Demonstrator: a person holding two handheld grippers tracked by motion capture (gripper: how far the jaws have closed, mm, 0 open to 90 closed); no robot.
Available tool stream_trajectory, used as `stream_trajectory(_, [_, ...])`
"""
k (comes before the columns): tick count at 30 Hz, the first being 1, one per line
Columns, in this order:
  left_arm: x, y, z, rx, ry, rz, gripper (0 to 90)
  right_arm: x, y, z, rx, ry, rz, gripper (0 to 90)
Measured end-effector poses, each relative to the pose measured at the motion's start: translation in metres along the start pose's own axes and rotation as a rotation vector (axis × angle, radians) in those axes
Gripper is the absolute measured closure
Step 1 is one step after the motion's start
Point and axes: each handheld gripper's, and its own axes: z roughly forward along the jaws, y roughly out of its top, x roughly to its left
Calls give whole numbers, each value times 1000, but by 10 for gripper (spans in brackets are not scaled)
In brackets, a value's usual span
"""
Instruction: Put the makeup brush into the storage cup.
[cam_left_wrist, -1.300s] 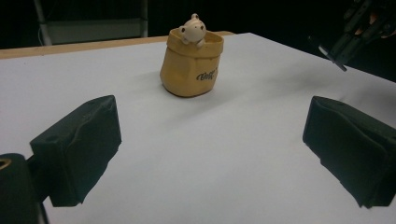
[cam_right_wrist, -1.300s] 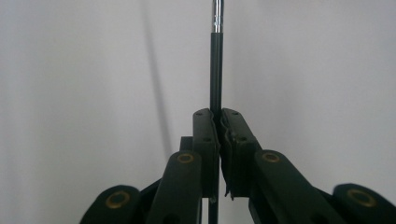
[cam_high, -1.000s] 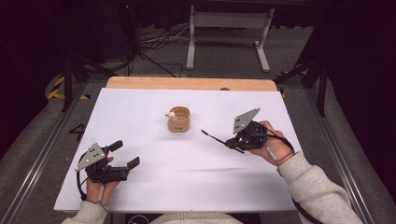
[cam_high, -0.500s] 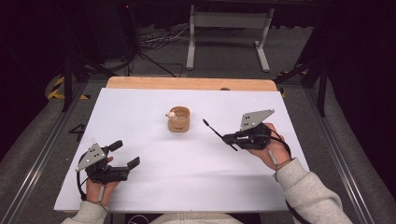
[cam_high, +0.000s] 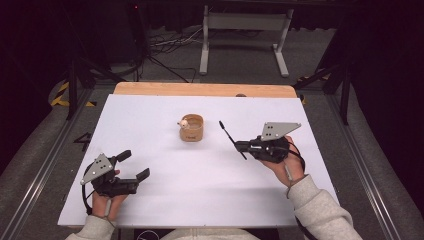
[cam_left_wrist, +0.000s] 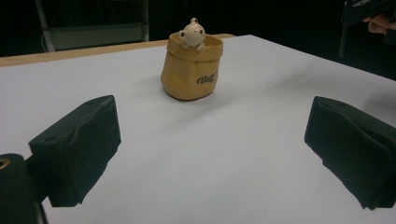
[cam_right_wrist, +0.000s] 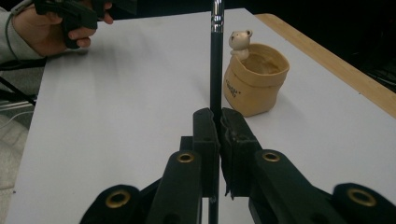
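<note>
1. A thin black pen (cam_right_wrist: 215, 60) is clamped between the closed jaws of the right gripper (cam_high: 243, 146); its far end is raised off the white table (cam_high: 210, 190) and lies just right of the pouch-shaped cup (cam_high: 191, 128).
2. The cup, with a small bear figure (cam_left_wrist: 193, 33) on its rim, stands upright near the table's middle, apart from both grippers.
3. The left gripper (cam_high: 135, 166) is held near the table edge, well to the near left of the cup, jaws spread wide and empty.
4. The step in hand is judged to be carrying the pen toward the cup.
5. Next, the pen probably has to be tipped upright over the cup's mouth, clear of the bear, before being released.
</note>
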Motion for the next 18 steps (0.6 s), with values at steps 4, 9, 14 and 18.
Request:
stream_trajectory(4, [0,0,1,16,-3,-13,29,2,-3,-1,-48,0,11,853])
stream_trajectory(9, [-1,1,1,8,-10,-11,24,7,-6,1,-117,-3,-2,853])
stream_trajectory(14, [0,0,0,9,-11,-7,24,12,-8,7,-156,6,-11,852])
stream_trajectory(18, [0,0,1,10,-10,-8,23,15,-10,12,-189,14,-5,852])
